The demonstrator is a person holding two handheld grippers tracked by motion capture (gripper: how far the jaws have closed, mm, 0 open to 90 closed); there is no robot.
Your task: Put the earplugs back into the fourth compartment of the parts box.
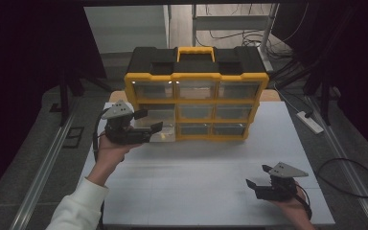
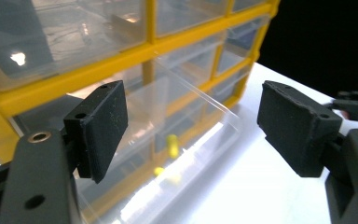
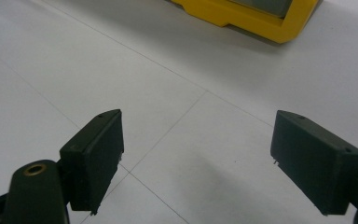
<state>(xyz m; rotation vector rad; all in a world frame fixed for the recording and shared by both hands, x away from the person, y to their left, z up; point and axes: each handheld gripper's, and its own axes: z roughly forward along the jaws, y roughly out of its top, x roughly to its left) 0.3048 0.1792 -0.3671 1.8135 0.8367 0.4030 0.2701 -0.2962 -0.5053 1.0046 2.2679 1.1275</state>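
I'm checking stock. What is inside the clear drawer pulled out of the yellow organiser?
A few small yellow pieces lie in the pulled-out clear plastic drawer. What they are is too blurred to tell, and its back end is hidden inside the yellow organiser.

**Plastics and a matt tabletop**

The organiser (image 1: 196, 76) is showing glossy yellow and black plastic, its drawers (image 2: 182, 135) clear and glinting. The table (image 1: 206, 177) is looking smooth, matt white. The left gripper (image 2: 191, 126) jaws are appearing dull, faintly grainy black, with brass-coloured rivets.
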